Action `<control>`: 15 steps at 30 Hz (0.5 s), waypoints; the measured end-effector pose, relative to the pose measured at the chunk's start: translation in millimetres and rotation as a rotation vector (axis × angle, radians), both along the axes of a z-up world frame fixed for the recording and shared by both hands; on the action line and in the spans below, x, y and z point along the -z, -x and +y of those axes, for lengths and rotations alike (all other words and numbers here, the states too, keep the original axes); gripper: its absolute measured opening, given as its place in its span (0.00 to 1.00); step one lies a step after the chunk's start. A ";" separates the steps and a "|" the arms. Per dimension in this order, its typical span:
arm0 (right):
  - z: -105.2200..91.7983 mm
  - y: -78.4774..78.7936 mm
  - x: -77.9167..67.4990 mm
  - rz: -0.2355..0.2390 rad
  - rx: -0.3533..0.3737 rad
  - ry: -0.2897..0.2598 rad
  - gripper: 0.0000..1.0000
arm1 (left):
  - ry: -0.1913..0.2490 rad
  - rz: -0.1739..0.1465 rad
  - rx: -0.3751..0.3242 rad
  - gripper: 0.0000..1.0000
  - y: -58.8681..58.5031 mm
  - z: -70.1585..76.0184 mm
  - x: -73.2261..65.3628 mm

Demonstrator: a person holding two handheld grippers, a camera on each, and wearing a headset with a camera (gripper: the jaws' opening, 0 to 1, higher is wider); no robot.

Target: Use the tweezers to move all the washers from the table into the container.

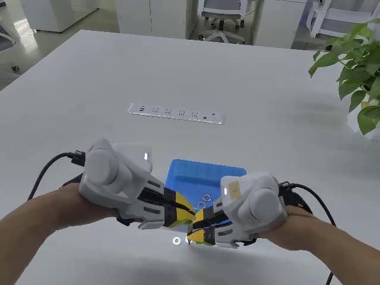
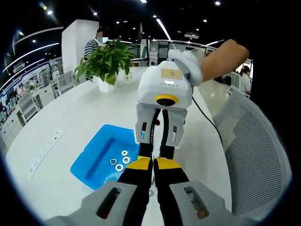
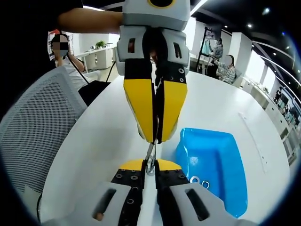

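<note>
Left gripper [image 2: 154,162] and right gripper [image 3: 150,165] tip to tip over white table [image 1: 237,77], at near edge of blue container [image 3: 221,155]. Both pairs of jaws pressed together on thin tweezers [image 3: 152,150]. Several washers [image 2: 126,160] inside container; loose washer [image 1: 176,240] on table nearby.

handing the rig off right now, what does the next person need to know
Left gripper: shut on the tweezers, nose to nose with the other one.
Right gripper: shut on the same tweezers from the opposite end, low over the table at the container's near edge.
Container: blue, on the table, with a few washers in it.
Done: those few are in.
Left: one washer lies on the table just below the gripper tips; there may be a second beside it, too small to tell. Get the tweezers into one gripper, then pick.
</note>
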State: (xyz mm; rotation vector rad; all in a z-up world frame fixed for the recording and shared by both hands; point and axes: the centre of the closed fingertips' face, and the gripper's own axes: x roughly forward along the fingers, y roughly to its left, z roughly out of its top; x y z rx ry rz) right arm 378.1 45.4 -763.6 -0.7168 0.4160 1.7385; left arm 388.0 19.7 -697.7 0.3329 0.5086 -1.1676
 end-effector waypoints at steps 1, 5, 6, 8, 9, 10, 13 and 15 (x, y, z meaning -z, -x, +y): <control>-0.1 -0.1 0.0 0.000 0.000 0.000 0.09 | 0.000 0.000 0.000 0.06 0.0 0.0 0.0; -0.7 -0.4 -0.2 0.007 0.007 0.000 0.09 | 0.002 0.000 -0.008 0.07 -1.0 1.0 0.2; -1.0 -0.5 0.0 0.008 0.008 0.000 0.09 | 0.003 -0.001 -0.010 0.08 -1.4 1.7 0.0; -1.4 -0.8 0.1 0.010 0.011 0.000 0.09 | 0.010 0.003 -0.021 0.11 -2.8 3.8 -0.5; -1.6 -1.0 0.2 0.011 0.012 0.000 0.09 | 0.011 0.004 -0.025 0.12 -3.3 4.8 -0.5; -1.8 -1.0 0.1 0.014 0.014 0.000 0.09 | 0.009 0.004 -0.028 0.12 -3.7 6.3 -0.3; -2.6 -0.7 -0.3 0.014 0.015 0.003 0.09 | 0.014 0.009 -0.035 0.15 -2.6 8.4 -1.5; -2.6 -0.9 -1.6 0.010 0.014 0.000 0.09 | 0.016 0.009 -0.044 0.17 -2.7 10.7 -1.7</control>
